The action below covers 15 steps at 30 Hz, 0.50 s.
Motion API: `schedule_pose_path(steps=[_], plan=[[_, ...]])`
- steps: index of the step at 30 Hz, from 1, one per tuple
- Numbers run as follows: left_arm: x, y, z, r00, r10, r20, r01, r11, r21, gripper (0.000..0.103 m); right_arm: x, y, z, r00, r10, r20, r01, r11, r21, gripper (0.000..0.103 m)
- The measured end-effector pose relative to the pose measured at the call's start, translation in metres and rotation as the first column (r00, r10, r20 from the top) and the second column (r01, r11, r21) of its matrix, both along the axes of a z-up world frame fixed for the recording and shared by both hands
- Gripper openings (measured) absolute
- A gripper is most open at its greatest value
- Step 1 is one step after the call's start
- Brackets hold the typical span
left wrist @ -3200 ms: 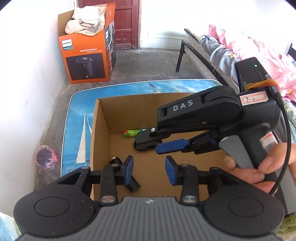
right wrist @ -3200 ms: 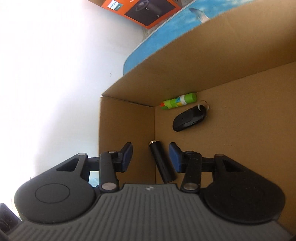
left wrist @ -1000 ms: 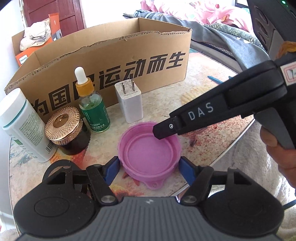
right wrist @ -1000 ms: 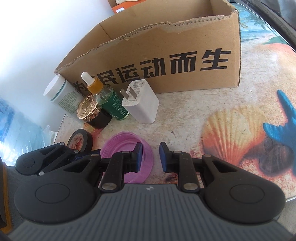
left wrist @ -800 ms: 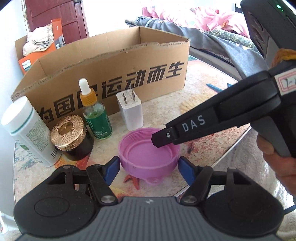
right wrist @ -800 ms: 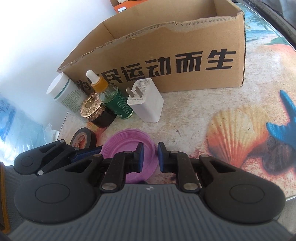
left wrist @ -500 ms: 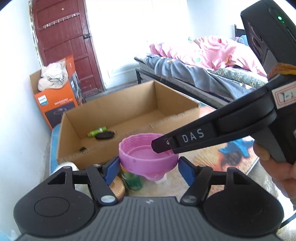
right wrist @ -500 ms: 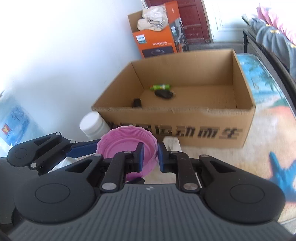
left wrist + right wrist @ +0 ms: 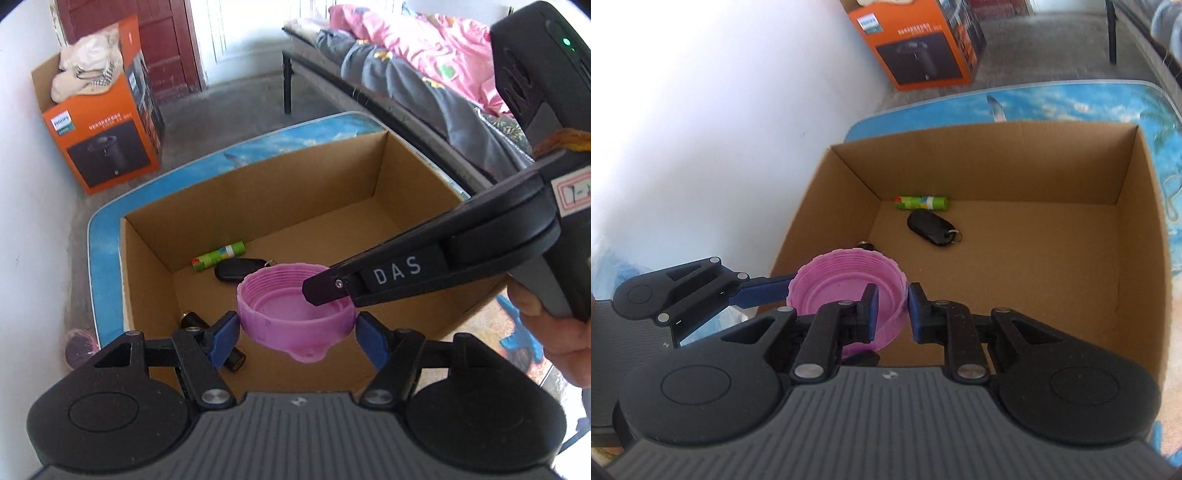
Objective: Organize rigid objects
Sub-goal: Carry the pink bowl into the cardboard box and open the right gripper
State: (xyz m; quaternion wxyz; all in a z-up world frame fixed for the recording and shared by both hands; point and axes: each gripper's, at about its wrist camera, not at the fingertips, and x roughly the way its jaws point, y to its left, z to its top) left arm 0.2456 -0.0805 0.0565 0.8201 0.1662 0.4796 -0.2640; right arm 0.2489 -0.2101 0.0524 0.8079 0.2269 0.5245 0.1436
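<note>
Pink lid hangs above cardboard box, left gripper spanning its sides, right gripper pinching its rim. Risk: uneven release tips it outside.

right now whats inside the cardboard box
On the cardboard box floor: a green tube, a black key fob and a small black cylinder, partly hidden behind the held pink lid.
</note>
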Motion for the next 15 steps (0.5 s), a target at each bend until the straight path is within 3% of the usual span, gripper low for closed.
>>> schedule_pose_path(steps=[5,9,15], plan=[[0.041,-0.009,-0.038,0.992,0.02,-0.127,-0.008,0.995,0.095,0.071,0.045,0.0,-0.042,0.99,0.001,-0.139,0.003,1.0,0.027,0.017],[0.064,-0.014,-0.065,0.976,0.064,-0.21,-0.032,0.988,0.153,0.07,0.069,0.007,-0.065,0.98,0.017,-0.2,-0.014,1.0,0.016,0.017],[0.085,-0.019,-0.084,0.968,0.116,-0.225,-0.07,0.977,0.202,0.07,0.091,0.019,-0.085,0.98,0.021,-0.199,-0.034,0.997,-0.065,0.017]])
